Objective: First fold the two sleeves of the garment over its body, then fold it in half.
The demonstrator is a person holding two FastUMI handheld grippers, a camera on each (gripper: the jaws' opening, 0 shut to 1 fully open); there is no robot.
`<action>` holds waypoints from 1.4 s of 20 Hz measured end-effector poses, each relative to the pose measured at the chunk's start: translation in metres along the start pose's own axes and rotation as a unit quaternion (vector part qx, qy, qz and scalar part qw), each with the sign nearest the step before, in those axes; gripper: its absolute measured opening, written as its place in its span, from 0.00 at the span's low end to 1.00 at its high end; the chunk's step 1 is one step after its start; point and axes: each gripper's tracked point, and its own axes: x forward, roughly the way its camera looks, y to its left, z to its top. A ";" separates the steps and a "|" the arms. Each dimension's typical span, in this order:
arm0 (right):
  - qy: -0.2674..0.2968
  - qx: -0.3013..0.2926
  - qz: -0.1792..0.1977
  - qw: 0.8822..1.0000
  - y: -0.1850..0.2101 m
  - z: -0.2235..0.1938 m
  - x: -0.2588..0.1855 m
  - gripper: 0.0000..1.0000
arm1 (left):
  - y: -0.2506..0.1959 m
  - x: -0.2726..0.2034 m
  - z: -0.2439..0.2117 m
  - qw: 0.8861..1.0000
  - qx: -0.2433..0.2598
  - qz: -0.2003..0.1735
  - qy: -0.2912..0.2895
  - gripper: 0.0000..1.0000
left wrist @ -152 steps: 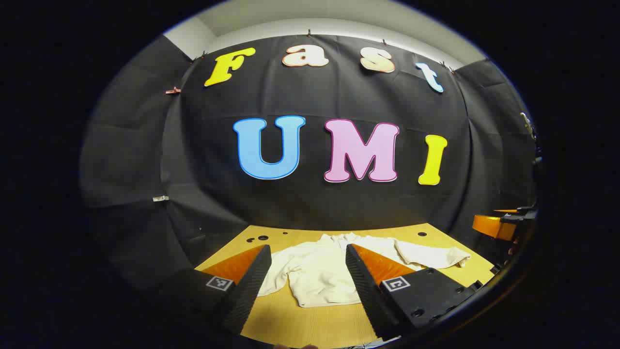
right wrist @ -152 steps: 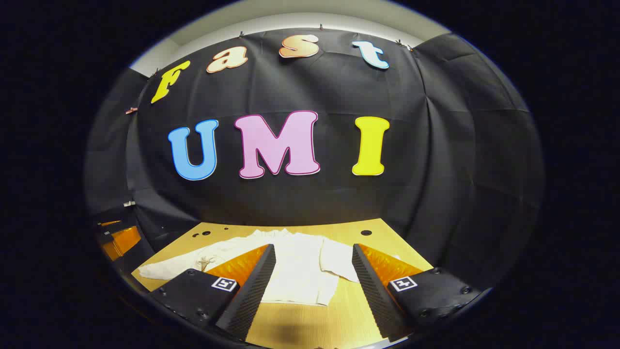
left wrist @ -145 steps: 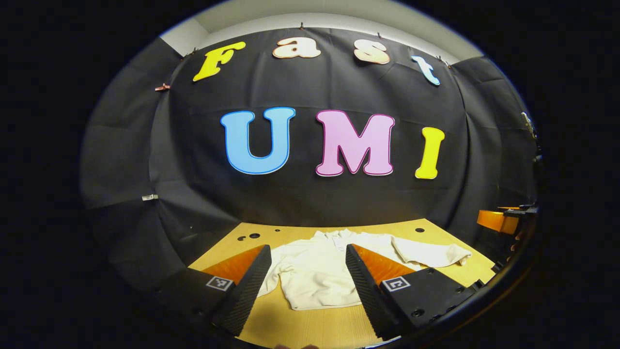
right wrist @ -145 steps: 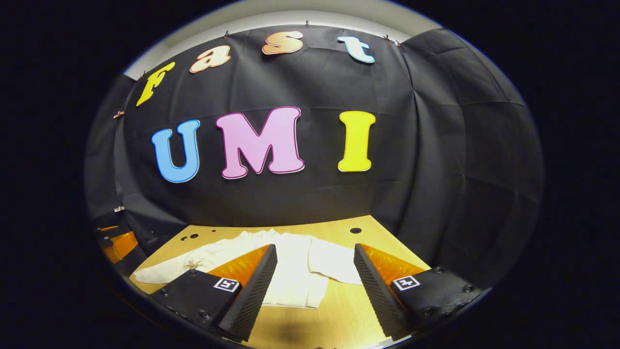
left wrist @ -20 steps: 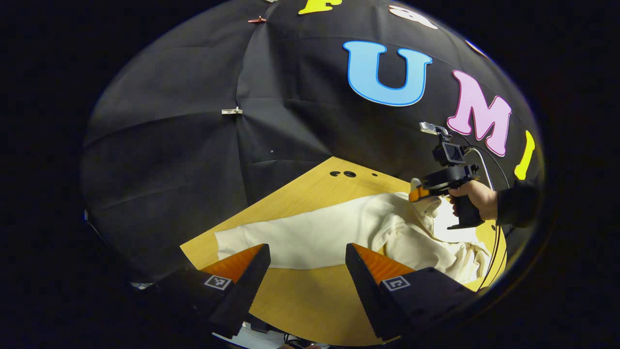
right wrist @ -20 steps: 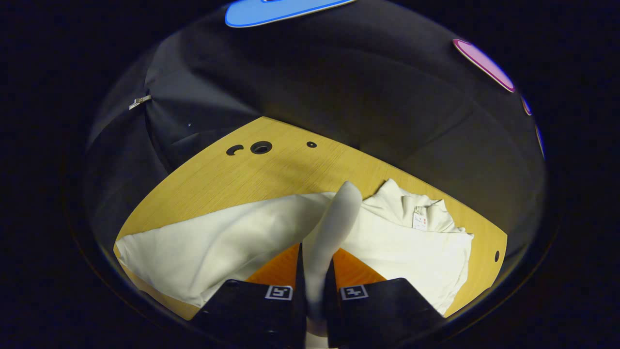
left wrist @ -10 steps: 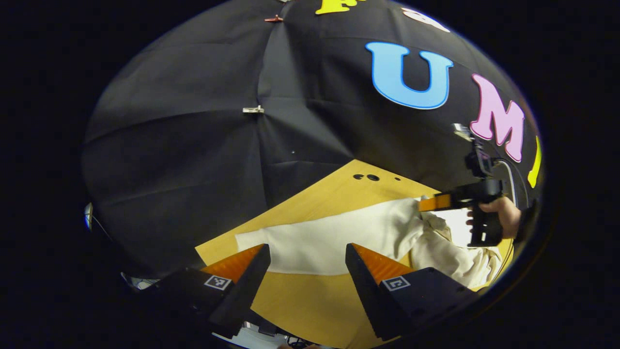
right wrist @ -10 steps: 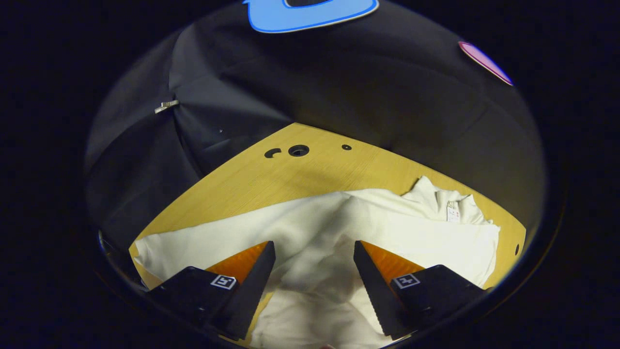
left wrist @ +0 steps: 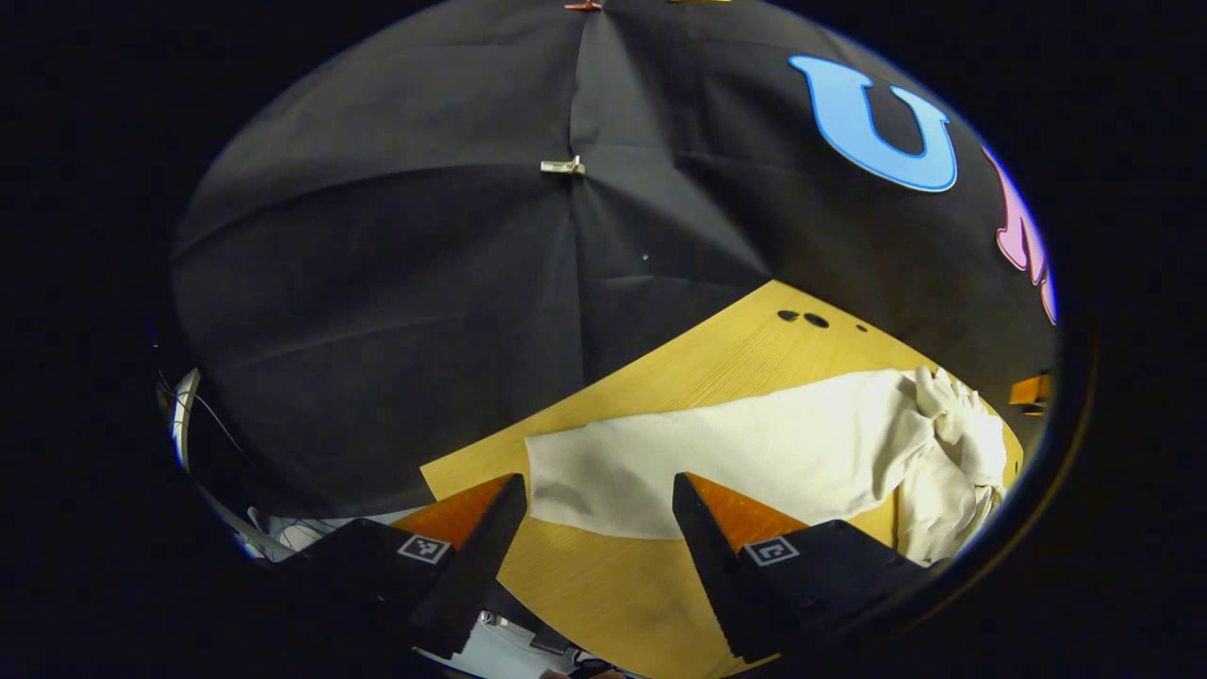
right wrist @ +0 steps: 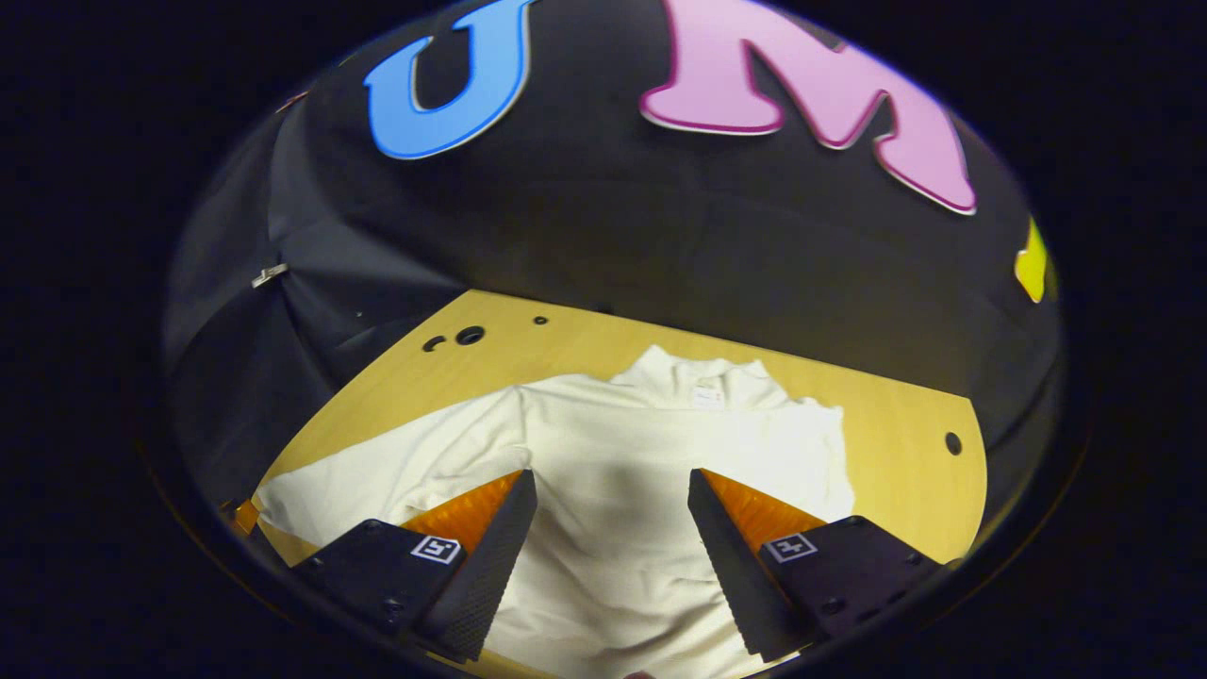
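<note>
Black cloth wall (left wrist: 396, 283) behind and to the side; pale wooden counter (left wrist: 603, 585) below, with small round holes (left wrist: 801, 318) near its far corner.

Left gripper view: left hand-held gripper (left wrist: 594, 528) held above the counter's near edge, jaws wide apart, gripping nothing. Cream garment (left wrist: 754, 462) lying flat on the counter; one sleeve (left wrist: 641, 471) stretched out straight toward the counter's edge, cuff end just ahead of the fingertips and not touching them. Bunched, rumpled fabric (left wrist: 957, 424) at the far right, where sleeve meets body. Small clip (left wrist: 563, 166) pinned at a seam in the cloth wall. Orange part (left wrist: 1028, 389) at the far right rim, too small to identify.

Right gripper view: right hand-held gripper (right wrist: 611, 528) poised over the garment (right wrist: 622, 490), jaws wide apart, no fabric between them. Garment spread over the counter (right wrist: 905, 471), collar (right wrist: 693, 372) toward the wall, a small tag visible inside the collar. Sleeve (right wrist: 377, 471) running out to the lower left toward the counter's corner. Right side of the garment ending in a short, compact edge (right wrist: 830, 443); whether a sleeve is folded there cannot be told. Single hole (right wrist: 953, 442) in the counter right of the garment, apart from it.
</note>
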 end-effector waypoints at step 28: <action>0.023 0.160 -0.203 0.966 -0.239 -0.137 -0.204 1.00 | -0.039 0.068 -0.018 0.996 0.067 -0.024 0.046 0.07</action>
